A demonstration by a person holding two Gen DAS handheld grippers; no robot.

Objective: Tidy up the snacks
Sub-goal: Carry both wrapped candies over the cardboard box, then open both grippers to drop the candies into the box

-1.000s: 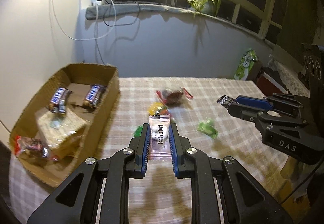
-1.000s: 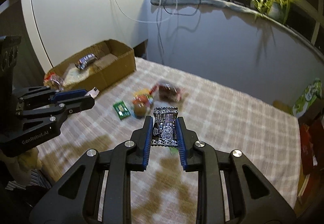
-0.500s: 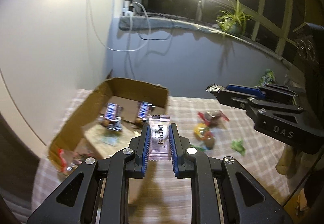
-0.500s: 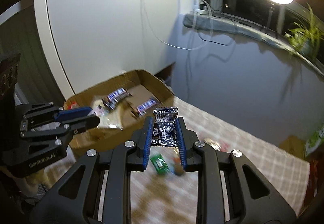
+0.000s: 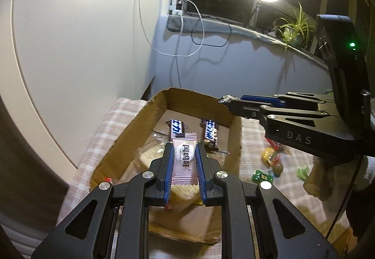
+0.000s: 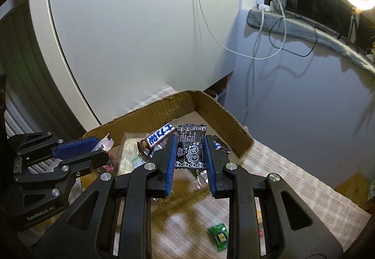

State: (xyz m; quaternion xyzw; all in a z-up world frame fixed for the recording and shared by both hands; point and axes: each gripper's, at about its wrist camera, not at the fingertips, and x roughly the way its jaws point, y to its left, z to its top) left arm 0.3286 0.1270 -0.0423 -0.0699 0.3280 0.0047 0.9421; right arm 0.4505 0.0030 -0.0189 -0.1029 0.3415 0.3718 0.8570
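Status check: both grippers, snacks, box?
Left gripper shut on pink packet; right gripper shut on black packet. Both over cardboard box. Nothing blocking.

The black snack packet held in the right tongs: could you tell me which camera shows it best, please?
The right wrist view shows it best: the black snack packet faces the camera, clamped between the right tongs with its white print visible. The left wrist view shows only a crinkled end poking from the tongs' tip above the cardboard box.
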